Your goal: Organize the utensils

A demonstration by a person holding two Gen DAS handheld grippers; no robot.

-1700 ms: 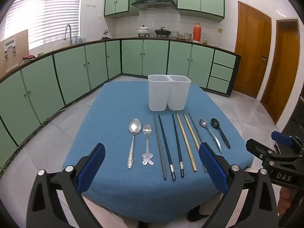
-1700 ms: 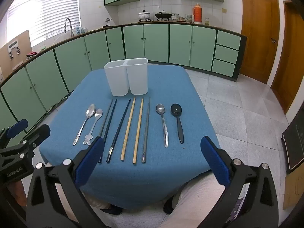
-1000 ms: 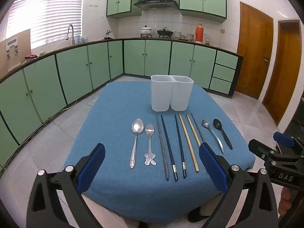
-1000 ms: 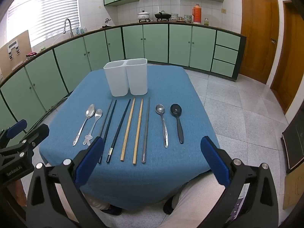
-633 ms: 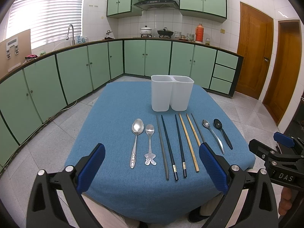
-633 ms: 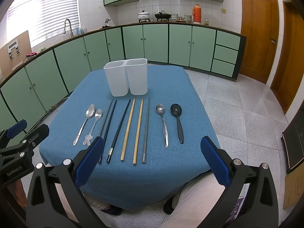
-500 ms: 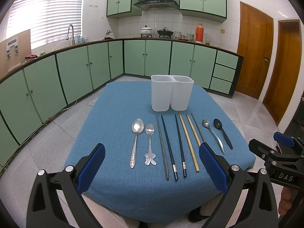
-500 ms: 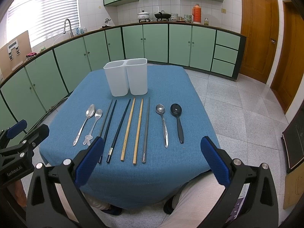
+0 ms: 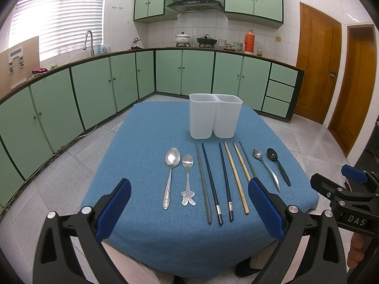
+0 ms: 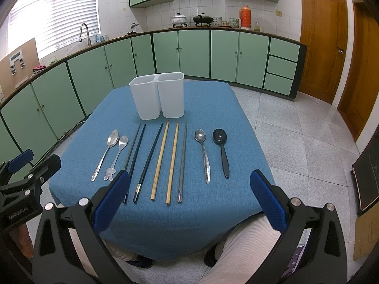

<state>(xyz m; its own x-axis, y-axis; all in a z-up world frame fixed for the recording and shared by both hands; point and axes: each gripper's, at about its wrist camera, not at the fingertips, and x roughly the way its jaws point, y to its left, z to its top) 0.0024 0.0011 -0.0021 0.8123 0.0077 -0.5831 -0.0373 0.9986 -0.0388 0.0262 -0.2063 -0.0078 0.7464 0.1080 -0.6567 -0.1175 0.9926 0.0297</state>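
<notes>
A white two-compartment holder point(image 9: 215, 118) point(image 10: 158, 98) stands at the far middle of the blue-clothed table point(image 9: 146, 132) point(image 10: 225, 108). In front of it lies a row of utensils: two silver spoons point(image 9: 171, 175) point(image 10: 106, 153) at the left, several chopsticks point(image 9: 222, 179) point(image 10: 161, 161) in grey, dark and wood in the middle, a silver spoon point(image 9: 266, 168) point(image 10: 204, 153) and a black spoon point(image 9: 278, 165) point(image 10: 222, 151) at the right. My left gripper point(image 9: 189, 209) and right gripper point(image 10: 189, 201) are open and empty, held apart above the table's near edge.
Green kitchen cabinets point(image 9: 94, 90) curve around behind the table, with a sink tap point(image 9: 88, 40) at the left and pots point(image 9: 206, 40) on the far counter. Wooden doors point(image 9: 317, 71) stand at the right. Tiled floor surrounds the table. The person's legs point(image 10: 241, 248) are under the near edge.
The left wrist view tilted slightly early on, then both grippers have stayed still and open. No utensil has moved.
</notes>
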